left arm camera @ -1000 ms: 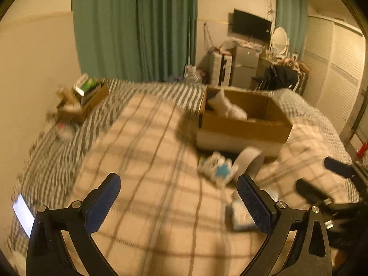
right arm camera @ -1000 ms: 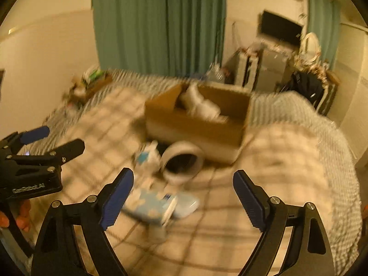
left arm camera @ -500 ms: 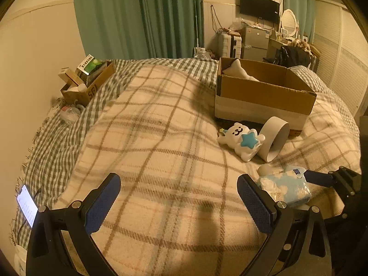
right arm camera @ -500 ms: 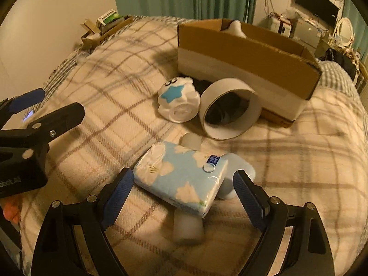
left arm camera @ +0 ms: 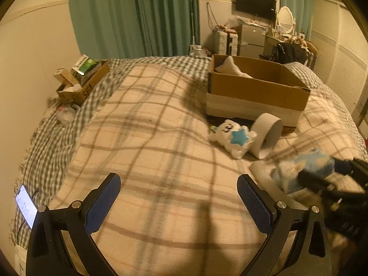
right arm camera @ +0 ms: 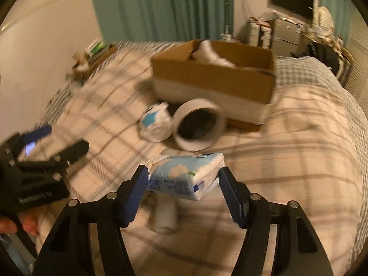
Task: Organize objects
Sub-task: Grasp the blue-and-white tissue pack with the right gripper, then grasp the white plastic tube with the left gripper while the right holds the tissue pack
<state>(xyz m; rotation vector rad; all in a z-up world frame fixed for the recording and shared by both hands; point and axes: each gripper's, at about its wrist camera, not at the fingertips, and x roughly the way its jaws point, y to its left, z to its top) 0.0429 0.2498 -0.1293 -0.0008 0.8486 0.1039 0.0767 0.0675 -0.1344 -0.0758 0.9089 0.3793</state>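
My right gripper (right arm camera: 183, 181) is shut on a blue-and-white tissue pack (right arm camera: 186, 176) and holds it above the plaid bed. The pack shows blurred in the left wrist view (left arm camera: 303, 168). A cardboard box (right arm camera: 214, 80) (left arm camera: 255, 92) stands on the bed with a white plush inside. In front of it lie a white plush with a blue star (left arm camera: 234, 138) (right arm camera: 154, 124) and a wide white tape roll (left arm camera: 266, 135) (right arm camera: 197, 124). A small white cylinder (right arm camera: 164, 216) lies under the pack. My left gripper (left arm camera: 179, 200) is open and empty over the blanket.
A small carton of clutter (left arm camera: 80, 80) sits at the bed's far left by the wall. A lit phone (left arm camera: 26, 205) lies at the left edge. Green curtains, a TV and furniture stand behind the bed.
My right gripper has closed on the tissue pack and lifted it off the blanket. The left gripper stays open and has hardly moved.
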